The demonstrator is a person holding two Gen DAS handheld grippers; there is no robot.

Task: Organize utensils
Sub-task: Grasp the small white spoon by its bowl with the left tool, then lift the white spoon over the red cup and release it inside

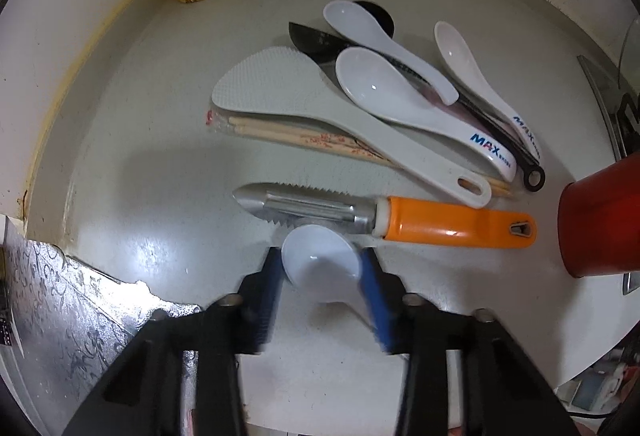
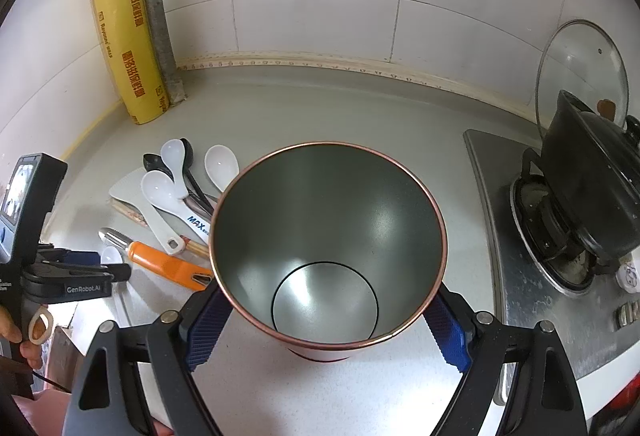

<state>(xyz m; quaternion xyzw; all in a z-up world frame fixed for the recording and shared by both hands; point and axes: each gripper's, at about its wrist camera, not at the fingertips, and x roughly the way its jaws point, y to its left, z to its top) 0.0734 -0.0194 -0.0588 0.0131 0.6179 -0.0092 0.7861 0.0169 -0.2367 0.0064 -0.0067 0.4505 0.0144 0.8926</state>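
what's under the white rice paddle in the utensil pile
Under the ridged white plastic rice paddle lies a wrapped pair of wooden chopsticks, both ends showing; their middle is covered by the paddle's handle.

Wrapped wooden chopsticks (image 1: 288, 134): middle hidden under white plastic rice paddle (image 1: 320, 108). Black ladle (image 1: 320, 40) mostly covered by white ceramic spoons (image 1: 380, 88) beside that paddle. Left gripper's fingers (image 1: 374, 300) blurred.

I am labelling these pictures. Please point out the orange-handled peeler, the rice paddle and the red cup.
orange-handled peeler (image 1: 452, 226): left wrist view, on its orange handle.
rice paddle (image 1: 272, 84): left wrist view, on its dimpled white blade.
red cup (image 2: 332, 196): right wrist view, on its grey inner wall.
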